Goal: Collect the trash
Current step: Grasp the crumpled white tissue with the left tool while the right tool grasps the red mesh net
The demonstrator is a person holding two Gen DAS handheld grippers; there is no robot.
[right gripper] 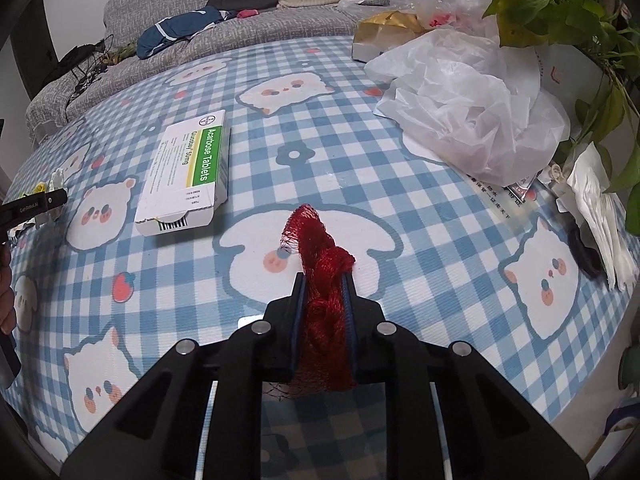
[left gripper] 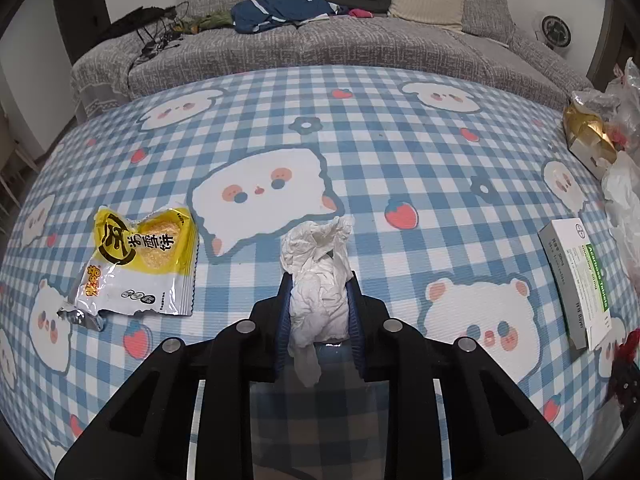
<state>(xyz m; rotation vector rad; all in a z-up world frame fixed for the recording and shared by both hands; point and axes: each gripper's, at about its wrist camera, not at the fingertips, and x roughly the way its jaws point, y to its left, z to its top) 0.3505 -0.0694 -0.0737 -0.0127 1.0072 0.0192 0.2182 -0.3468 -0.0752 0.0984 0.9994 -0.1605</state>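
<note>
My left gripper (left gripper: 319, 280) is shut on a crumpled white tissue (left gripper: 318, 280) and holds it just above the blue checked tablecloth (left gripper: 400, 152). A torn yellow and white snack wrapper (left gripper: 140, 264) lies on the cloth to its left. My right gripper (right gripper: 325, 284) is shut on a bunched red mesh net (right gripper: 324, 276) over the same cloth. A white and green tablet box (right gripper: 188, 176) lies ahead and left of the right gripper; it also shows in the left wrist view (left gripper: 576, 280) at the far right.
A crumpled white plastic bag (right gripper: 472, 108) and a gold-topped box (right gripper: 384, 32) sit at the back right, beside a leafy plant (right gripper: 568, 20). White napkins (right gripper: 604, 216) lie at the right edge. A grey sofa (left gripper: 320, 48) with clothes stands behind the table.
</note>
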